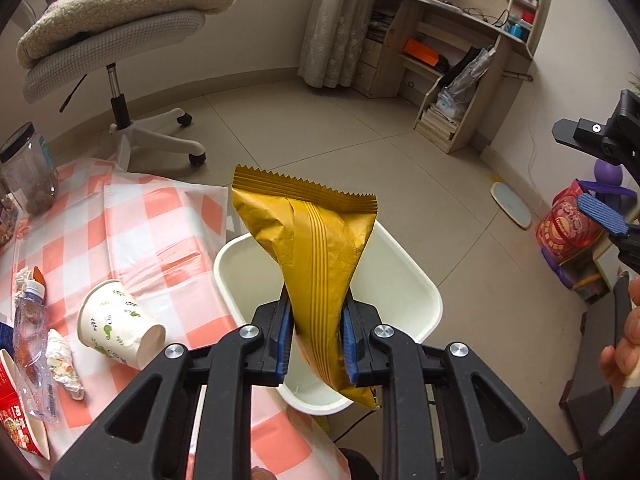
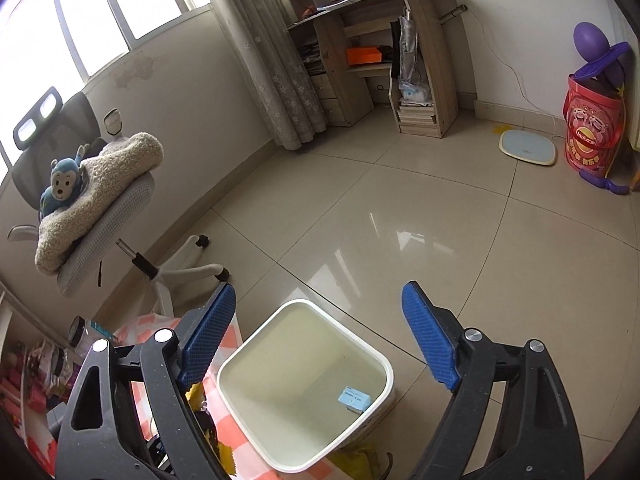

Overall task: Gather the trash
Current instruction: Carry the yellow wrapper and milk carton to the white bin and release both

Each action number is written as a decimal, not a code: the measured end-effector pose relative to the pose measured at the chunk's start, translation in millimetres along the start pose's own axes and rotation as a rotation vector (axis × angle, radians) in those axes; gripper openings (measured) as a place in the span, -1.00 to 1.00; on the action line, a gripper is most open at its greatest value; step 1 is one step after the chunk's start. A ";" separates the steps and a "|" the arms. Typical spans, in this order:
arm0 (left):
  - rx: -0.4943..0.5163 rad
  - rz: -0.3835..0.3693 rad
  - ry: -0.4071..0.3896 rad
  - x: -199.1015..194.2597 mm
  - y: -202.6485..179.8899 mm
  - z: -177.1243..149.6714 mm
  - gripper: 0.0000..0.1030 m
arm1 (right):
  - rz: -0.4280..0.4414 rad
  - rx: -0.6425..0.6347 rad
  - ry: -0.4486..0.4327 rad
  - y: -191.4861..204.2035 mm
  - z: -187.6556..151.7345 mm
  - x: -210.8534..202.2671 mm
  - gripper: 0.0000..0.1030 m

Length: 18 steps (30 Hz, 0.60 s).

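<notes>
Above the white bin (image 1: 424, 280), left tongs (image 1: 318, 340) pinch a creased, seemingly empty gold wrapper (image 1: 316, 248); right tongs (image 2: 320, 336) gape.

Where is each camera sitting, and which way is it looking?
Left wrist: sits on the left gripper, looking forward and down past its jaws, shut on the gold wrapper, over the white bin and checked tablecloth; the person's hand and the right gripper show at the right edge.
Right wrist: sits on the right gripper, looking down between open, empty jaws into the white bin and across the floor.
Shared: the bin, office chair, desk, red drum.
</notes>
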<state>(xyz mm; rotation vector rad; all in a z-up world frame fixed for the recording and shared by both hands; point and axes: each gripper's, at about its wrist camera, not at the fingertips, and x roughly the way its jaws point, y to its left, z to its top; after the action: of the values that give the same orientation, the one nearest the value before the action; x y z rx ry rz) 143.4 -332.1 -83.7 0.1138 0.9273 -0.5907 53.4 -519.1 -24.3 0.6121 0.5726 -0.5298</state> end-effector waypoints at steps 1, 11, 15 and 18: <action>0.003 -0.010 0.010 5.2 -6.1 3.5 -0.31 | -0.005 0.007 -0.005 -3.2 1.1 -1.1 0.59; 0.030 0.037 -0.052 -9.2 -10.2 13.5 0.27 | -0.081 -0.068 -0.086 2.5 -0.5 -13.5 0.76; 0.020 0.077 -0.101 -28.0 3.7 11.4 0.27 | -0.118 -0.144 -0.141 18.5 -8.9 -19.9 0.84; 0.015 0.129 -0.153 -45.2 14.9 8.4 0.31 | -0.132 -0.191 -0.182 31.9 -16.8 -25.8 0.86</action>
<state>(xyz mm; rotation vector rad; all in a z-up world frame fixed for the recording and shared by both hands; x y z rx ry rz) 136.7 -303.0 -45.7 0.1389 0.7608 -0.4799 48.6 -478.5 -7.3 0.3422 0.4858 -0.6401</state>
